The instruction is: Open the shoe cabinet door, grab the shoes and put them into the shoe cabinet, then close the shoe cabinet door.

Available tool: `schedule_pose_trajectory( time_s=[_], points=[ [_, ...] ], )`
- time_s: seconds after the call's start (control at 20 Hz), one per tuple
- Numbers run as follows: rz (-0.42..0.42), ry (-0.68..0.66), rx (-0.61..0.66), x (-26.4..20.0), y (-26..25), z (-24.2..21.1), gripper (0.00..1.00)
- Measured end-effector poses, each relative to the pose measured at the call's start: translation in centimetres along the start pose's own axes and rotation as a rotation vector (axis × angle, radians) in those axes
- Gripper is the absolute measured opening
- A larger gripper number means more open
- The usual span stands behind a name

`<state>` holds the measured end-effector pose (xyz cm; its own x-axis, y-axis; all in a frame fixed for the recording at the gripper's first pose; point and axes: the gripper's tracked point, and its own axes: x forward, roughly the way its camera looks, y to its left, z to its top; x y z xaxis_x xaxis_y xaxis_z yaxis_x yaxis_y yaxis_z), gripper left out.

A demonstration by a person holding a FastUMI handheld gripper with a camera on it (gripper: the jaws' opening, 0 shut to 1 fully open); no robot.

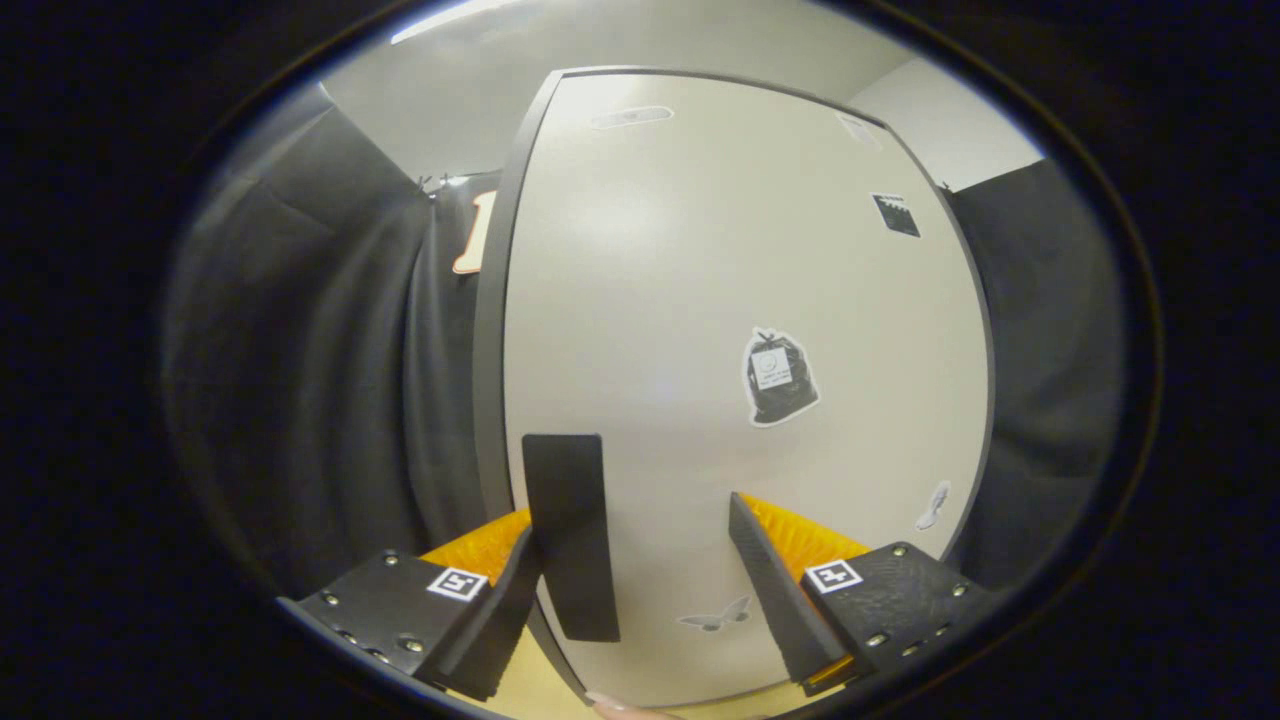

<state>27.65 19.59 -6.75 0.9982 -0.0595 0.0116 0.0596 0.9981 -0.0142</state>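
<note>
The shoe cabinet door (690,270) is a pale flat panel with a dark rim, directly ahead and very close. Its black upright handle (570,535) is fixed near the door's left edge. My gripper (636,528) is open and faces the door. The handle stands between the fingers, right against the inner side of the left finger (505,605), while the right finger (775,585) is well apart from it. Nothing is gripped. I cannot tell whether the door is ajar.
Stickers dot the door: a black bag sticker (780,378), a butterfly (715,615) and a small black square (896,215). Black cloth walls (330,380) hang on both sides of the cabinet. A person's fingertip (612,704) shows below the fingers.
</note>
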Motion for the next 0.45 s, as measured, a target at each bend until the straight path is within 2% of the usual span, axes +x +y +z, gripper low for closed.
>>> schedule_pose_trajectory(
  time_s=[0.25, 0.45],
  points=[
    [0.013, -0.004, -0.002, 0.5, 0.4, -0.2, 0.99],
    [0.060, 0.007, 0.015, -0.8, 0.9, -0.6, 0.99]
  ],
)
